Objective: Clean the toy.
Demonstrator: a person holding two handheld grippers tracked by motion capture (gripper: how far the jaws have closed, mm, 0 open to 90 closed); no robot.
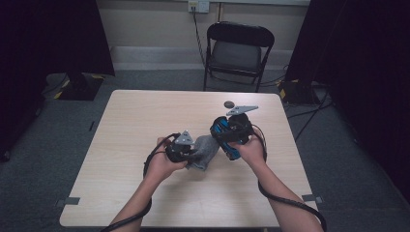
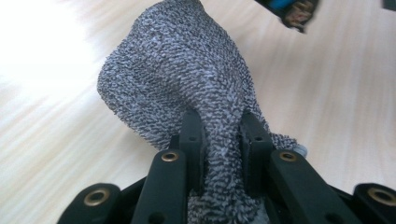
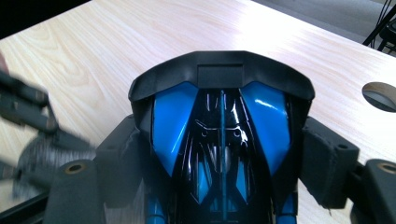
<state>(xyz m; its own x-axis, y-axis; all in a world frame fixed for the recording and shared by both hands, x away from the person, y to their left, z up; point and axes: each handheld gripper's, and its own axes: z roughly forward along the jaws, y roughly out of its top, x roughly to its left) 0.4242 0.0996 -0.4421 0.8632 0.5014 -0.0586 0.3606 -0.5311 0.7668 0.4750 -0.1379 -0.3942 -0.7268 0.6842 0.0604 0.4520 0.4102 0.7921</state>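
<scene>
A grey terry cloth hangs bunched just above the wooden table, and my left gripper is shut on one end of it. In the left gripper view the cloth is pinched between the two black jaws of the left gripper and bulges out beyond them. A blue and black toy car is held off the table by my right gripper, right beside the cloth. The right gripper view looks along the car, clamped by its sides in the right gripper. The cloth appears blurred at the left there.
The light wooden table has a round cable hole just beyond the car, seen again as the hole at the right. A black folding chair stands behind the table's far edge. Dark curtains flank both sides.
</scene>
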